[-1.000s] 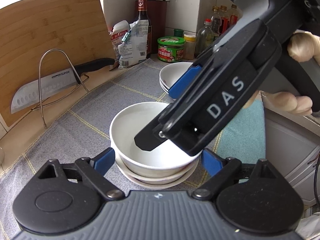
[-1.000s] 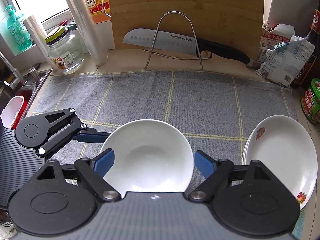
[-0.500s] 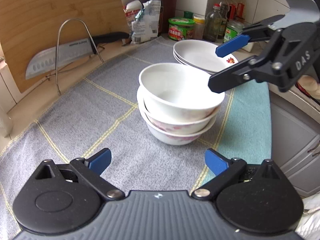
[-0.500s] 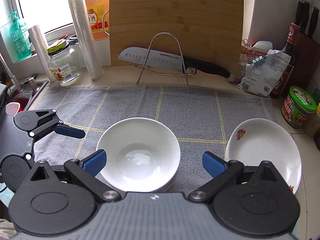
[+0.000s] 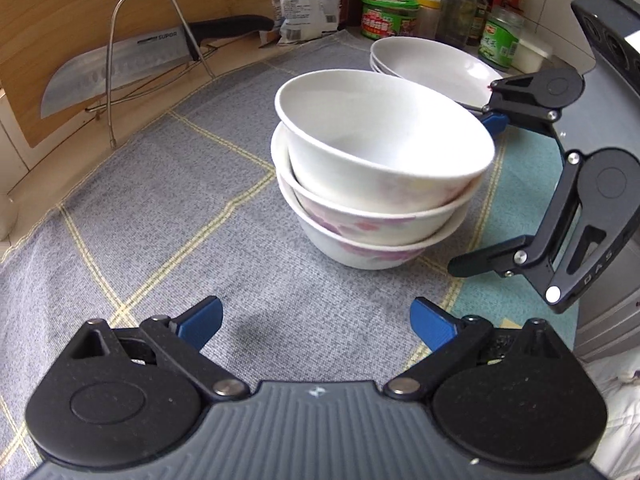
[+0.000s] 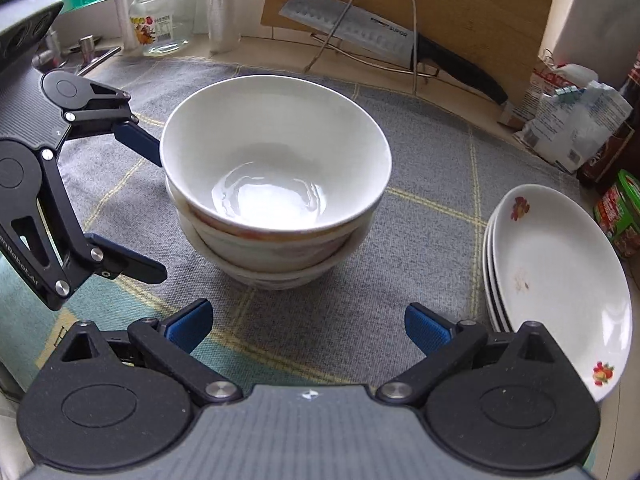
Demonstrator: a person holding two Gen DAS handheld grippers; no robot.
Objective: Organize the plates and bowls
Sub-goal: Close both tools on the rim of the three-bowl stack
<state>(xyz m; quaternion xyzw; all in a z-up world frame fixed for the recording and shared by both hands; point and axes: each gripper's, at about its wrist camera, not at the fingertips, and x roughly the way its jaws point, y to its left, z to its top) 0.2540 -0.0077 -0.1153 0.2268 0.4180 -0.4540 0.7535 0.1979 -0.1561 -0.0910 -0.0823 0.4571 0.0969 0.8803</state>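
Three white bowls (image 5: 380,168) stand nested in a stack on the grey checked cloth (image 5: 160,240); the lower two carry a pink flower print. In the right wrist view the same stack (image 6: 276,184) is seen from above. A pile of white flowered plates (image 6: 560,272) lies to its right, and behind the bowls (image 5: 432,64) in the left wrist view. My left gripper (image 5: 316,324) is open, short of the stack. My right gripper (image 6: 308,326) is open too, also short of it. Each shows in the other's view, the right gripper (image 5: 480,194) and the left gripper (image 6: 144,206) flanking the stack, holding nothing.
A wooden cutting board (image 6: 460,8) leans at the back with a knife (image 6: 360,28) in a wire rack. Jars and bottles (image 5: 400,16) and a bag (image 6: 572,132) crowd the back corner. A glass jar (image 6: 160,20) and sink edge (image 6: 88,52) are far left. A teal cloth (image 5: 520,200) covers the near edge.
A second ago both grippers were round the top bowl. They have since spread wider, drawn back and sunk lower, leaving the bowl resting on the stack.
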